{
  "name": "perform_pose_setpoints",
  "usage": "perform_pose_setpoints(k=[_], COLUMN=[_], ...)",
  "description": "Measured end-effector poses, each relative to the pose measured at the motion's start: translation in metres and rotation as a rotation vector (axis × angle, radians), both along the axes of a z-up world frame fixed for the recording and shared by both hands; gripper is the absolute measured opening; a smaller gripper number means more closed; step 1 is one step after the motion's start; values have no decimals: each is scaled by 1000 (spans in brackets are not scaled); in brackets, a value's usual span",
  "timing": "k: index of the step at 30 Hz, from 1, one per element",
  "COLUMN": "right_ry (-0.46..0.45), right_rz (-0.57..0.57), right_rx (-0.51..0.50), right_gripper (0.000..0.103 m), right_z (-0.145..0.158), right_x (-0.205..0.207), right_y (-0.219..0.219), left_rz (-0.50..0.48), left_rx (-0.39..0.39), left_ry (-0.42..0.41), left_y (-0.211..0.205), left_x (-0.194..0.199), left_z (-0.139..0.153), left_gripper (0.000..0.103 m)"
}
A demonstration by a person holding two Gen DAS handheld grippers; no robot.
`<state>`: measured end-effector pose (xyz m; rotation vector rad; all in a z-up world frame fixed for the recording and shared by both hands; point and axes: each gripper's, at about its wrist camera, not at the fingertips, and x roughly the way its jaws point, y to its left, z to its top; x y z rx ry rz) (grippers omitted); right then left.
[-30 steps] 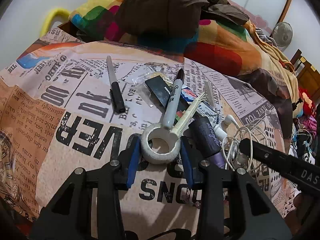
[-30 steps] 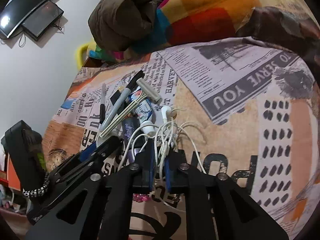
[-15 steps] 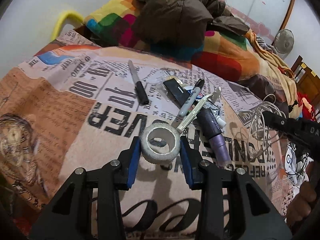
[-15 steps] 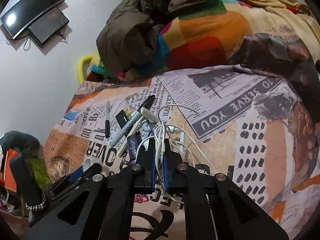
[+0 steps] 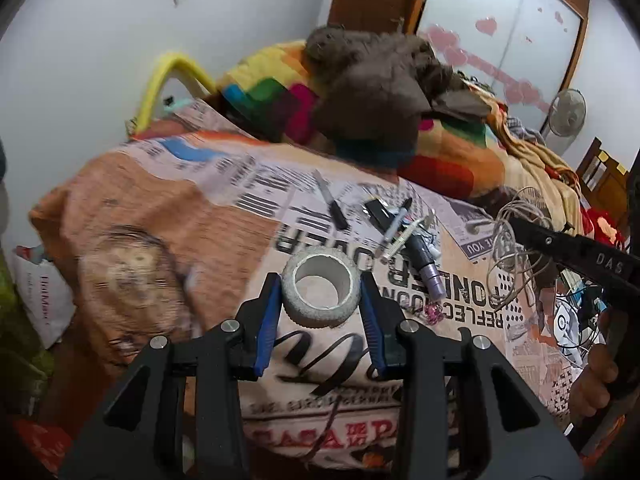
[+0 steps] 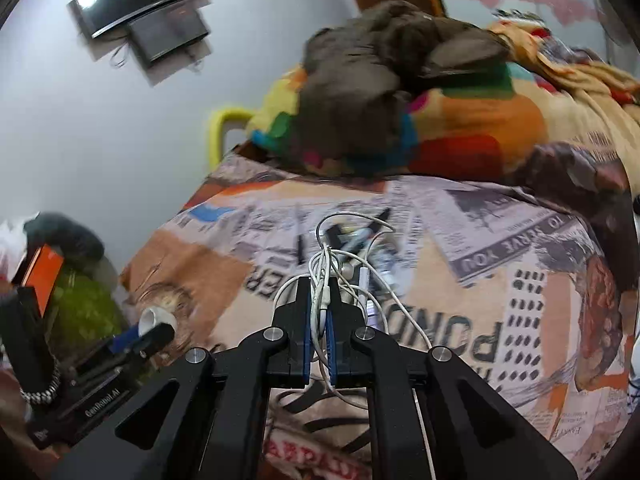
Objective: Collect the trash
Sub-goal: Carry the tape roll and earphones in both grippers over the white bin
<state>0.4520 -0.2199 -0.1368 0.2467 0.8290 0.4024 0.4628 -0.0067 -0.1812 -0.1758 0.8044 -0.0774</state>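
Item, left: grey-white roll of fabric tape (image 5: pixel 320 295), clamped across its width by the left gripper (image 5: pixel 320 308), jaws part-way apart on it, hollow core facing the camera, carried above the near edge of the newsprint-patterned bedspread (image 5: pixel 192 216).

Item, right: tangle of white earphone cable (image 6: pixel 326 276), pinched in the right gripper (image 6: pixel 319 344), jaws nearly closed, loops trailing over the bedspread's middle.

Remaining: pens and a purple tube (image 5: pixel 426 266), apparently, near the bedspread's far edge, ahead of both grippers, long axes slanting away.
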Motion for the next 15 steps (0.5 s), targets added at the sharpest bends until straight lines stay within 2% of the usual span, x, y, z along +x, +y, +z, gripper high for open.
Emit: perform_pose_setpoints(k=[9,15], right_ry=[-37,-57], right_rz=[150,242], right_rx=[6,12], right_gripper=[6,6], right_z=[30,43], right_x=[-49,-77], right_y=[69,112], left_rz=[79,148], left_rx=[46,55], left_ry=[-74,-95], left_y=[50,88], left_x=[-74,-121], left_z=[46,59], left_gripper=[38,38])
